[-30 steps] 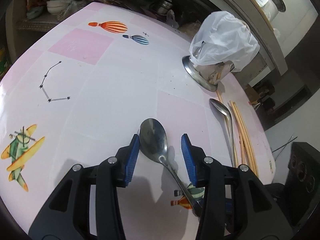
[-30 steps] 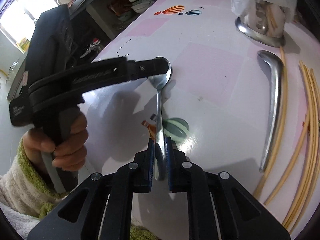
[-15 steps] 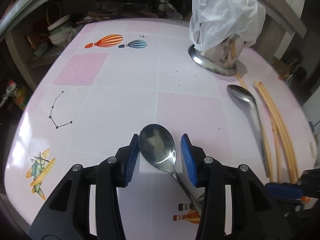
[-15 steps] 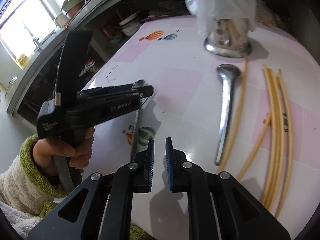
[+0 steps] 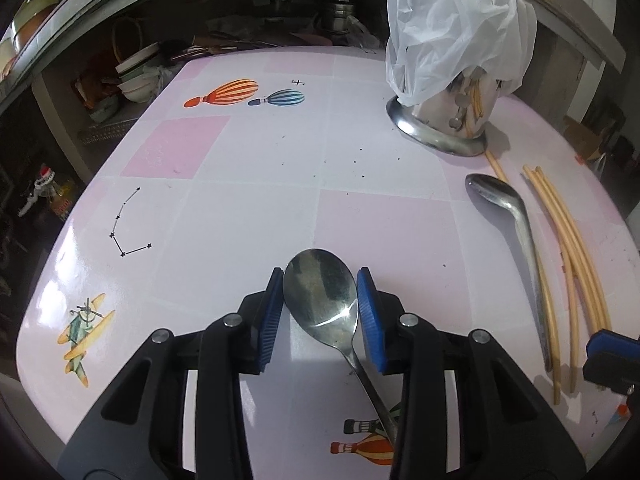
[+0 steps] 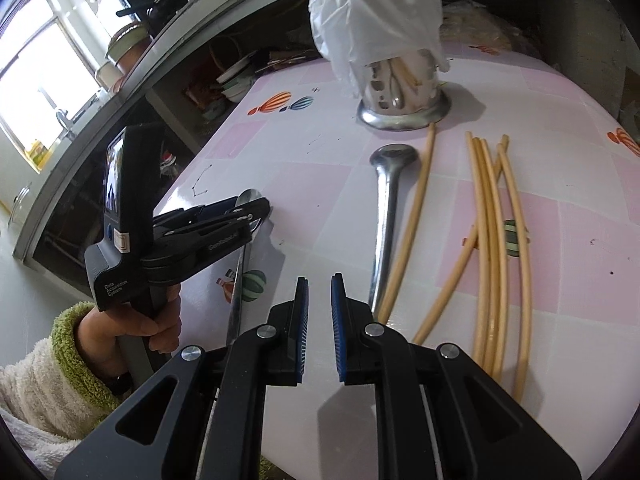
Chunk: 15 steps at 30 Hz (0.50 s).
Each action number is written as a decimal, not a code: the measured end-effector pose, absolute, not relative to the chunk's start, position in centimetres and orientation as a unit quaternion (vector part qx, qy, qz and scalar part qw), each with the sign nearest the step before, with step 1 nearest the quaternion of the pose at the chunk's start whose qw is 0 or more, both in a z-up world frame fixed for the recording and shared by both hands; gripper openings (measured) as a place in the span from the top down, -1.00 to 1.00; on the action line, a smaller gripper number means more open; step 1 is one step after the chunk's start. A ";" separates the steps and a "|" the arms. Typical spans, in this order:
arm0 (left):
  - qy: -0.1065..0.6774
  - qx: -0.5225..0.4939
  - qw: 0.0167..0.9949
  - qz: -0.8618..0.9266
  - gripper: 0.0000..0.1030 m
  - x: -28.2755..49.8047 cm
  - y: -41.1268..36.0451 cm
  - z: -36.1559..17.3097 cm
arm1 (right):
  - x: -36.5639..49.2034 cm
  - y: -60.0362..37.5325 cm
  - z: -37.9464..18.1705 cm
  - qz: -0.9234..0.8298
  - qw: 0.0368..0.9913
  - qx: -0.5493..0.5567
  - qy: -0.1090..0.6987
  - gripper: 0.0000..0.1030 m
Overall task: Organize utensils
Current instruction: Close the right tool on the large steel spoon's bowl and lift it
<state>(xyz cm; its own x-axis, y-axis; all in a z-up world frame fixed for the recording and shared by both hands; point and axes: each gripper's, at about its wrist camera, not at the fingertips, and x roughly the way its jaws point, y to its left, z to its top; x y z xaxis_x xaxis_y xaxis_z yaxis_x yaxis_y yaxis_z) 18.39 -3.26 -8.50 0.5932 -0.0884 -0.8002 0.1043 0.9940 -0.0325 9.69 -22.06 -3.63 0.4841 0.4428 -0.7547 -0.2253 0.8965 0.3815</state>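
We've got the left gripper (image 5: 320, 312) w/ its fingers just closing in on the bowl of a spoon (image 5: 320, 292), blue pads touching both sides; spoon handle runs back toward us over the pink-tiled desk (image 5: 248, 184). Right gripper (image 6: 319, 328) hovers near the desk edge, fingers nearly together w/ nothing between them. Right of it lie a ladle (image 6: 386, 200) and loose chopsticks (image 6: 490, 240). Far off stands a steel holder (image 6: 400, 96) under a white plastic bag (image 6: 376, 20).
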 end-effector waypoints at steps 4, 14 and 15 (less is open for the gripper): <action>0.439 -0.013 0.896 -0.067 0.32 18.2 -2.6 -8.1 | 9.7 -22.9 -3.6 0.187 0.856 0.125 0.466 0.76; 0.375 -0.027 0.923 -0.088 0.32 16.4 -1.2 -4.3 | 11.9 -23.9 -2.9 0.188 0.860 0.130 0.456 0.40; 0.369 -0.030 0.925 -0.088 0.32 16.3 -1.0 -3.9 | 12.5 -23.8 -2.9 0.192 0.859 0.131 0.456 0.29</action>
<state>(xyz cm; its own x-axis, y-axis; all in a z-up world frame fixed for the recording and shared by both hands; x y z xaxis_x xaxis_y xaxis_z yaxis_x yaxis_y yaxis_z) 16.26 -0.99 -3.94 0.7122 -0.1849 -0.6772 0.1412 0.9827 -0.1198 12.47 -23.80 -2.89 0.5102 0.4500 -0.7329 -0.2114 0.8917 0.4003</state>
